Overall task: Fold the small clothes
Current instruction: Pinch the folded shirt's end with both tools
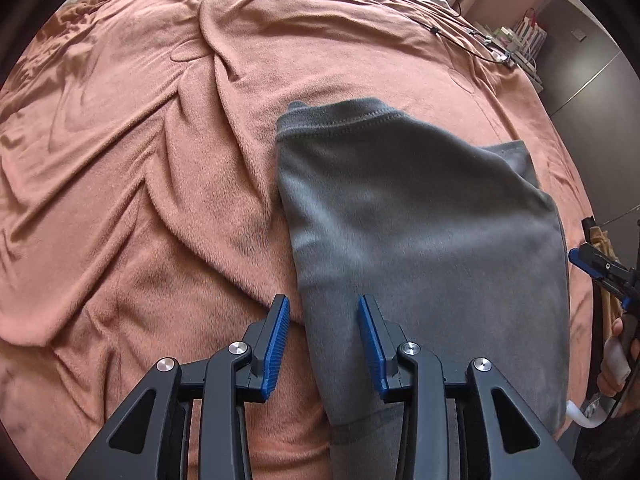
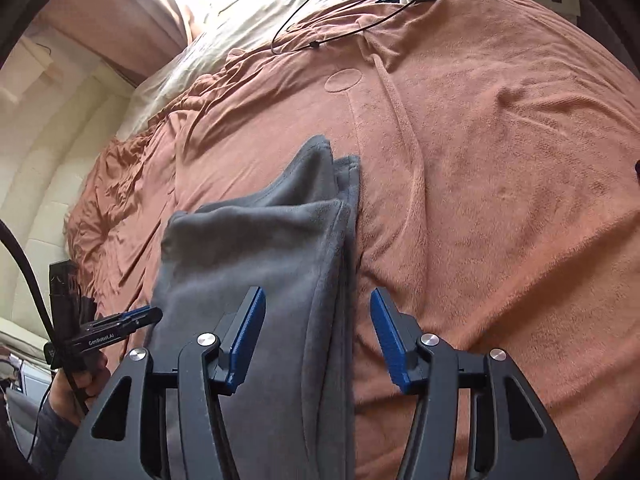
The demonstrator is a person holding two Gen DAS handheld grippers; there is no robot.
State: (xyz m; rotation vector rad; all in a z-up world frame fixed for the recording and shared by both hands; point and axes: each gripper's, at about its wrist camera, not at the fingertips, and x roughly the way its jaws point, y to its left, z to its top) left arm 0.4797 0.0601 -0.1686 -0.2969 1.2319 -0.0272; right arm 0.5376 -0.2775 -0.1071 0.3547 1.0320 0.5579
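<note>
Garment: a folded grey fleece garment [image 1: 420, 216] is laid flat on the bed, its stitched hem turned toward the far side; doubled layers are seen along its right edge in the right wrist view [image 2: 280, 248].
Left tool: the left tool [image 1: 323, 344] is held above the garment's near left edge, pointed steeply down; its blue ribbed pads [image 1: 276, 344] are set apart, and the grey cloth is seen in the gap, with no pad pressed on it.
Right tool: the right tool [image 2: 318, 340] is held over the garment's right edge; its blue pads [image 2: 390, 344] stand apart, with nothing clamped.
Bed: a rumpled salmon-pink plush blanket [image 1: 140, 160] is spread beneath the garment.
Cable: a thin black cable [image 2: 320, 12] is looped on the blanket, well beyond the garment.
Bedding: pale cream bedding [image 2: 224, 32] is seen at the far end.
</note>
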